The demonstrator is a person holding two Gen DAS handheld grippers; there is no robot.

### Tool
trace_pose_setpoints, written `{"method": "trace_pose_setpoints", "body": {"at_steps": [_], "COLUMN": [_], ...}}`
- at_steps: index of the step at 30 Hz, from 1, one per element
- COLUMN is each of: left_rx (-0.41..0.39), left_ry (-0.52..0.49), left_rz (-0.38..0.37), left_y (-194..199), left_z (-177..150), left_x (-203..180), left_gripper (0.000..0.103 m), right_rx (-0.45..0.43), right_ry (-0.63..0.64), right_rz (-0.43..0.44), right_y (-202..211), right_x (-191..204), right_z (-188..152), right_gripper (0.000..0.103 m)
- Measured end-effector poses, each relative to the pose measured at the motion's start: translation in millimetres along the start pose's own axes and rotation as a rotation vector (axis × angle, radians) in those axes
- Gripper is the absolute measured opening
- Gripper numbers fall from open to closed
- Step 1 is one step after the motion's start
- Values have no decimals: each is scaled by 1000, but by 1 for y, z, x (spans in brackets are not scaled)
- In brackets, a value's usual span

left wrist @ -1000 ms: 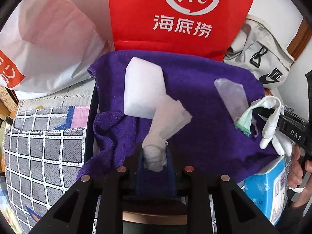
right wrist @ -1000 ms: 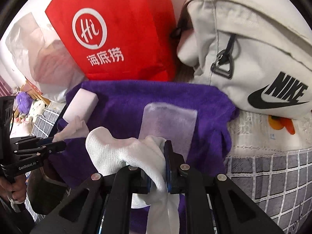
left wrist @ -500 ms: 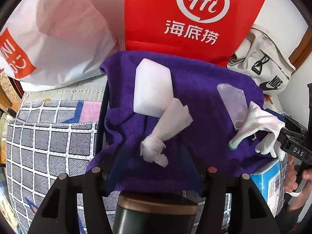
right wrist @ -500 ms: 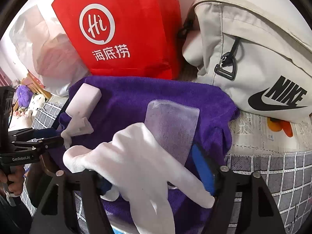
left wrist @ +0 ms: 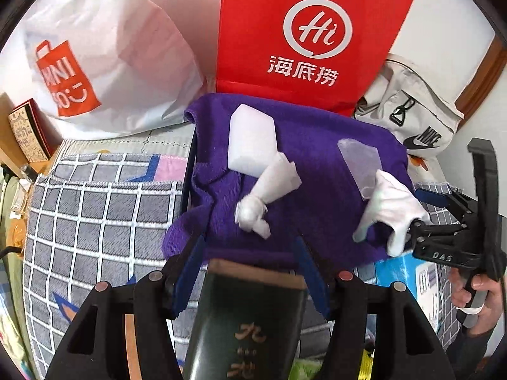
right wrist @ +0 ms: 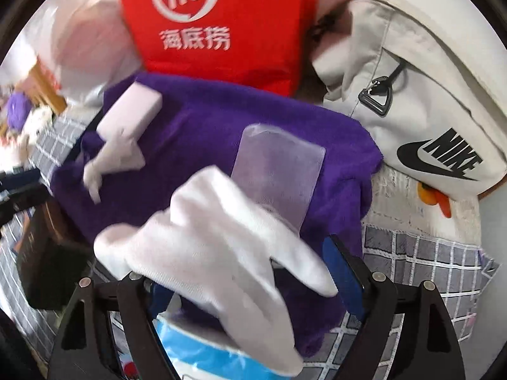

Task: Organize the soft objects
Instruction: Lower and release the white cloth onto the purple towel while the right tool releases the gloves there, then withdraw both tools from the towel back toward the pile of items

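Soft white items, namely a rectangular foam block (left wrist: pixel 251 142), a twisted tissue (left wrist: pixel 265 192), a translucent mesh pouch (left wrist: pixel 359 161) and a white cotton glove (left wrist: pixel 388 207), lie spread over the purple towel (left wrist: pixel 317 158). Left gripper (left wrist: pixel 248 266) and right gripper (right wrist: pixel 250 280) both stand spread wide, holding nothing, the glove draped over the right one's near finger. Placement looks mostly done; only tidying seems left.

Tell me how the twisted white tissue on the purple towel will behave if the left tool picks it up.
The tissue looks floppy: crumpled, with a twisted end. Probably very light, so it may cling or drift. Being thin, it could tear if pinched hard against the purple towel.

Red Hi bag (left wrist: pixel 304 41), white Miniso bag (left wrist: pixel 95 63), Nike bag (right wrist: pixel 421 107) behind.
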State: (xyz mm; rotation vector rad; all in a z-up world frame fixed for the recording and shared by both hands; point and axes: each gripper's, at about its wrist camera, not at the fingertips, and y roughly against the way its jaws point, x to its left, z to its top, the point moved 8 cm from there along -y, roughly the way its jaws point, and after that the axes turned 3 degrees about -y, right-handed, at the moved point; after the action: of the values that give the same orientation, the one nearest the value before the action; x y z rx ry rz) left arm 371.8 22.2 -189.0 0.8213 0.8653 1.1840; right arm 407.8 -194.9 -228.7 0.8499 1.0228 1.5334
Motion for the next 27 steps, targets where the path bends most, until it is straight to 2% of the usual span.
{"method": "trace_pose_setpoints", "body": {"at_steps": [4, 9, 13, 16, 22, 27], "left_rx": [-2, -11, -23, -42, -68, -90], "left_ry": [2, 3, 8, 4, 5, 20], "left_rz": [-10, -23, -21, -12, 27, 17], "left_y": [5, 11, 20, 32, 54, 70], "left_z": [-8, -16, -22, -30, -56, -83], "left_x": [0, -2, -1, -1, 1, 2], "left_gripper": [58, 58, 58, 58, 58, 58], "right_rx": [-10, -81, -159, -198, -218, -228], "right_ry": [-25, -74, -131, -171, -198, -89], "right_rz": [-12, -7, 77, 179, 273, 259], "right_y": [12, 43, 71, 91, 117, 129], "right_x": [-9, -21, -16, -4, 27, 64], "right_z": [-10, -14, -20, -33, -70, -107], "right_gripper": [84, 84, 84, 84, 83, 63]}}
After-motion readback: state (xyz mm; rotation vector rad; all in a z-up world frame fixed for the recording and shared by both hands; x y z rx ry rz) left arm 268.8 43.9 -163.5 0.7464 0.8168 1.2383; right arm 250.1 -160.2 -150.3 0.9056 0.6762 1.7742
